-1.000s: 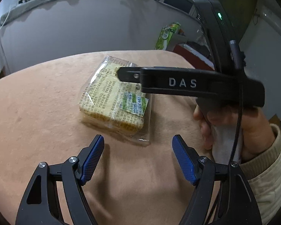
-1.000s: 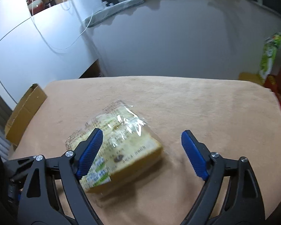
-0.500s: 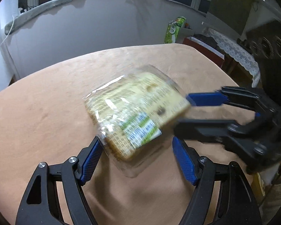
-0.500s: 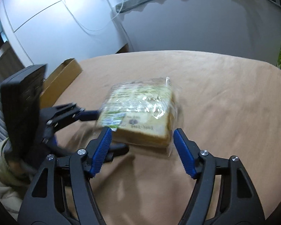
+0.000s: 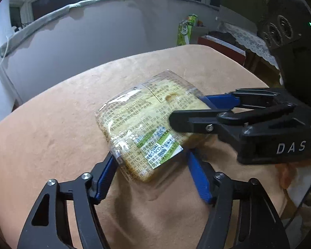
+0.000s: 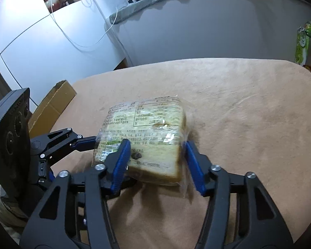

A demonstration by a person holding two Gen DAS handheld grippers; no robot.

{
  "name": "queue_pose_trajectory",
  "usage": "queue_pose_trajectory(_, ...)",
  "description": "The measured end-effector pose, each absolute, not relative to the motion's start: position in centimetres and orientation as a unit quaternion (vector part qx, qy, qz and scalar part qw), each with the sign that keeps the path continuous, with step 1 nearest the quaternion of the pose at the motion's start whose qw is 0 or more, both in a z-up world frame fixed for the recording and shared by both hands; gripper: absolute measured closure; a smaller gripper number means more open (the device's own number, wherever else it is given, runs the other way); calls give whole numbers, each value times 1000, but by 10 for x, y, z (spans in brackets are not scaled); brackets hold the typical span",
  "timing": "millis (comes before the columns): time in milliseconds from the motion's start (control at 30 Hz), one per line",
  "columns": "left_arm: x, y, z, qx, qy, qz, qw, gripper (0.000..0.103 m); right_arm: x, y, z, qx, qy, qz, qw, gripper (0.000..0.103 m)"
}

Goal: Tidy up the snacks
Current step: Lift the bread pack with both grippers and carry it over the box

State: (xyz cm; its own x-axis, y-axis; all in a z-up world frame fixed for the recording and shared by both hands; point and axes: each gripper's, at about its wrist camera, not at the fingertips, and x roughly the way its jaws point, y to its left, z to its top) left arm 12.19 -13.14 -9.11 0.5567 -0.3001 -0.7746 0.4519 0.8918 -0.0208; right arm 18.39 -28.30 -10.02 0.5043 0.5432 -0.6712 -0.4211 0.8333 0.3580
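Note:
A clear-wrapped pack of sliced bread (image 5: 147,128) with printed text and a green label is lifted above the tan table (image 5: 51,145). My right gripper (image 6: 155,151) is shut on the bread pack (image 6: 151,137), its blue pads pressing both sides. It also shows in the left wrist view (image 5: 199,112), coming in from the right. My left gripper (image 5: 151,166) stands around the near end of the pack, its blue pads beside it with a gap on the right side. It shows at the left in the right wrist view (image 6: 85,143).
A cardboard box (image 6: 51,105) sits off the table's left edge. A green snack pack (image 5: 185,31) stands beyond the far right edge by a red box (image 5: 221,45). A grey curved wall runs behind the table.
The right gripper closed on the bread pack and raised it off the table. The left gripper moved in around the pack's near end.

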Motion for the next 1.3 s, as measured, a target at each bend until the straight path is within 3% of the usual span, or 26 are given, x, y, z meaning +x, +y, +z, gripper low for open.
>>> queue_pose_trajectory(467,63,-121,-1,126,305,-198,923,40,120,-276,7,59,313,287,903,51)
queue_pose_trajectory(900,43,-63,24,88,275,-172,942,40,102,-194,41,8,299,310,902,51)
queue_pose_trajectory(1300,15,49,27,35,266,-88,959,40,97,-63,50,-38,296,392,870,51)
